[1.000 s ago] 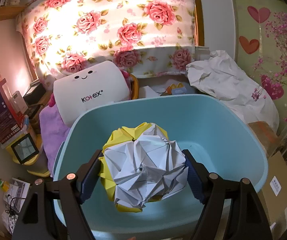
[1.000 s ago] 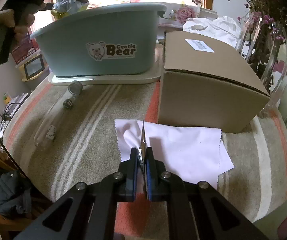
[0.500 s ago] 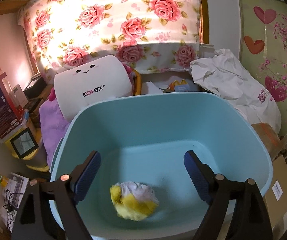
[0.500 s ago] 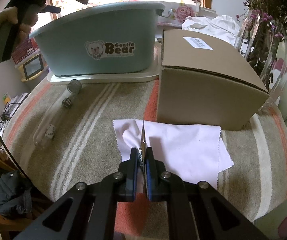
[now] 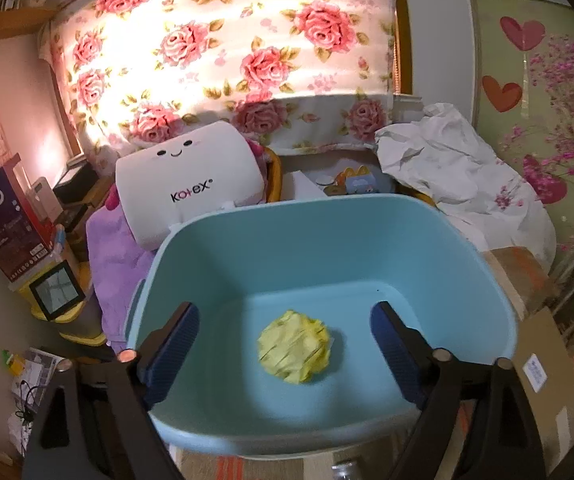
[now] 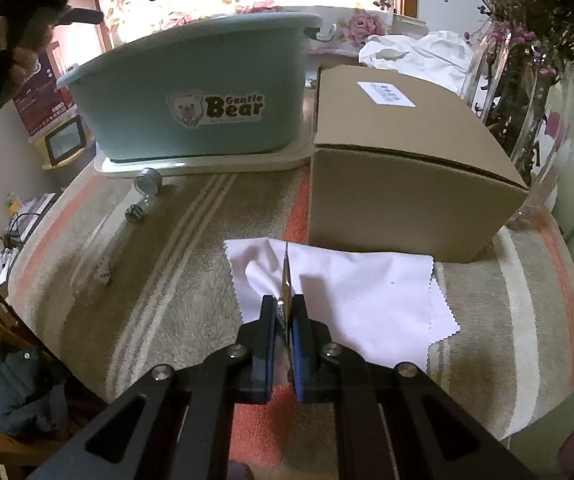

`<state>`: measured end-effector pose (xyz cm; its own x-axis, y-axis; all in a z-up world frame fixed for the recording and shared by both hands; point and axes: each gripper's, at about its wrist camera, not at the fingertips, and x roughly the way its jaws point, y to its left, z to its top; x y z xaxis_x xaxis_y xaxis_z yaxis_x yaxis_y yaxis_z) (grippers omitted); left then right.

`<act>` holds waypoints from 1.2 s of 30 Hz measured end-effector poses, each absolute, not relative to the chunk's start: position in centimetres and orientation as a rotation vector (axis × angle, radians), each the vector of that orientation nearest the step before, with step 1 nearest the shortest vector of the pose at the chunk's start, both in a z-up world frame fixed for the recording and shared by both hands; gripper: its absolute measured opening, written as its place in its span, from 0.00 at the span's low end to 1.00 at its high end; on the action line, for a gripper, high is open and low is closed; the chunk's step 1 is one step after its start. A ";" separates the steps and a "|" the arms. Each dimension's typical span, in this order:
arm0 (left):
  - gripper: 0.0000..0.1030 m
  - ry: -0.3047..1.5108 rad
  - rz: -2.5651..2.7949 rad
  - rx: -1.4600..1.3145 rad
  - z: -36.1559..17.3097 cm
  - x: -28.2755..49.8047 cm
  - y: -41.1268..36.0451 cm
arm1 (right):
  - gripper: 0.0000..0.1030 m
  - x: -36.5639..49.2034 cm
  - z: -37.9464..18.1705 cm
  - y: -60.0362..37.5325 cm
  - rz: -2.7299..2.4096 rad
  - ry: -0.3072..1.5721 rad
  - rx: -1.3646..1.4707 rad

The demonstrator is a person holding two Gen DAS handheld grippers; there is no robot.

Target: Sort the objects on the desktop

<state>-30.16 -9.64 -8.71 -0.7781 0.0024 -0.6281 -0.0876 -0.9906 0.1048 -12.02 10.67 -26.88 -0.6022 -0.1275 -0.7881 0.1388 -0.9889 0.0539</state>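
The left gripper (image 5: 283, 344) hangs above the blue tub (image 5: 467, 240), jaws opening and empty; the paper ball (image 5: 294, 346) lies released on the tub floor directly below. The right gripper (image 6: 283, 320) is clenched on a thin card (image 6: 286, 276) over the white cloth (image 6: 367, 300) beside the cardboard box (image 6: 403, 200). Only the right wrist view shows the dice tube (image 6: 127, 224) near the counter's left edge.

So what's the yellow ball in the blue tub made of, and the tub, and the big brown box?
The yellow ball looks like folded paper: matte, with sharp creases all over. The blue tub seems to be plastic: smooth, one even colour, with a rounded moulded rim and a soft sheen. The brown box looks like cardboard: dull brown, flat panels, folded edges and a stuck-on white label.
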 end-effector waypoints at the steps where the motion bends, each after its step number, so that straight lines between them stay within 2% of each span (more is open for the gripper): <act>1: 0.90 0.196 2.915 -1.016 -8.3 -29.6 -9.6 | 0.06 -12.0 -26.8 10.7 -2.687 0.018 1.316; 16: 0.90 0.137 2.959 -0.899 -2.9 -19.5 -10.7 | 0.06 -10.9 -24.6 11.3 -2.689 0.008 1.265; 30: 0.90 0.110 2.995 -0.998 -4.4 -13.1 -13.0 | 0.09 -9.0 -25.6 10.8 -2.664 0.028 1.290; 31: 0.90 0.112 2.996 -1.001 -4.6 -12.8 -13.0 | 0.18 -8.9 -25.7 10.7 -2.660 0.041 1.291; 32: 0.90 0.113 2.997 -1.004 -4.7 -12.6 -13.0 | 0.32 -8.9 -25.8 10.6 -2.656 0.049 1.294; 34: 0.90 0.106 2.993 -1.009 -4.9 -12.3 -13.0 | 0.52 -8.8 -25.8 10.6 -2.664 0.052 1.293; 36: 0.90 0.095 2.990 -1.014 -4.9 -12.0 -12.9 | 0.56 -8.9 -25.8 10.6 -2.661 0.035 1.298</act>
